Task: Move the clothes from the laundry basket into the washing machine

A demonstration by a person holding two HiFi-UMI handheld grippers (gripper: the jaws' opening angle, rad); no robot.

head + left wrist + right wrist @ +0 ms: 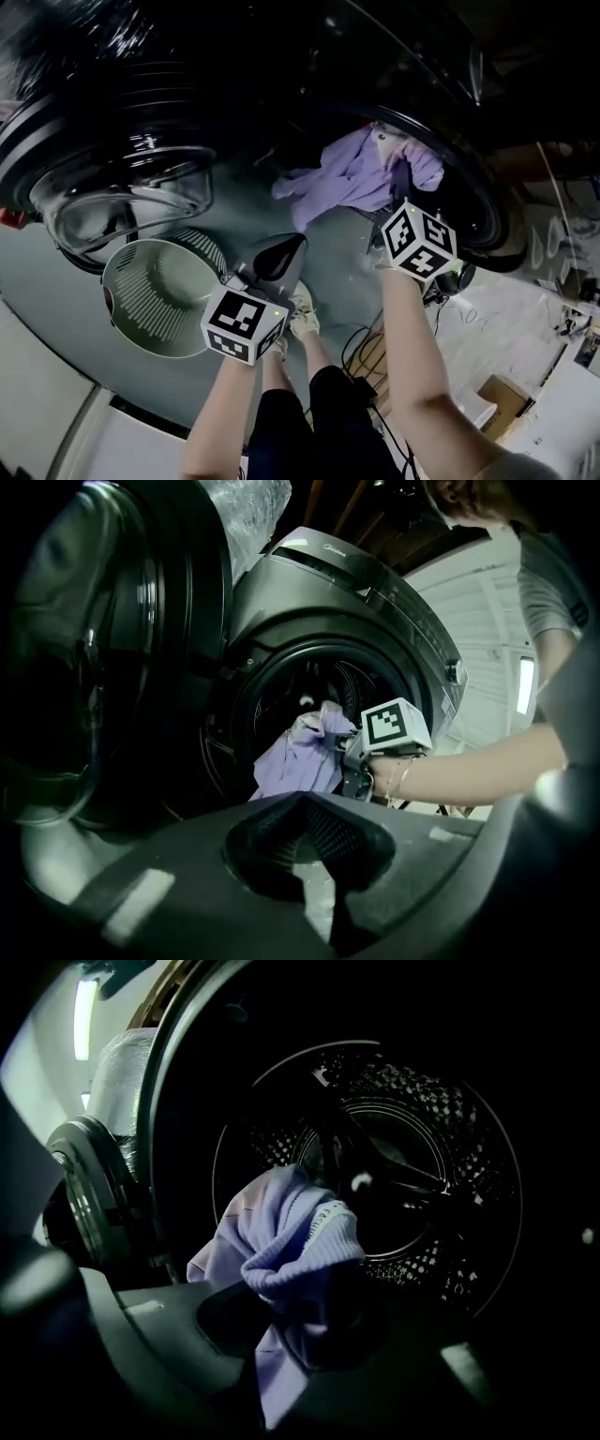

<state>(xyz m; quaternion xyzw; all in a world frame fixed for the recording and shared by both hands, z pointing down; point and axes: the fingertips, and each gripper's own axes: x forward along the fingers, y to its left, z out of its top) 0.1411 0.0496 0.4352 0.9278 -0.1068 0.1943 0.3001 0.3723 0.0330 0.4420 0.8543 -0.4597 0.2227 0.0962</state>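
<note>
Loading stage, seen from above and along both claws. My right gripper (398, 184) is clamped on a lilac knitted garment with a ribbed cuff (349, 172), the cloth bunched between its jaws and a loose tail hanging below them. I hold it by a gathered fold, probably so that the whole piece travels as one bundle rather than trailing. The garment sits at the mouth of the dark grey front-loading washing machine (330, 585), partly over the door rim and not yet fully inside. The perforated steel drum (417, 1152) lies straight ahead of the claw; apart from one small pale object, too small to identify, it looks empty as far as the dim light shows.

My left gripper (284, 248) has its jaws closed together on nothing. It is held back and low, beside the round pale green slatted laundry basket (150, 314), which stands on the floor just below the round glass-bowled washer door (127, 202). The door is swung wide to the left, which keeps the opening clear for the reach.

The visible part of the basket holds no clothes. I judge this garment to be among the last, though the basket's far side is hidden.
</note>
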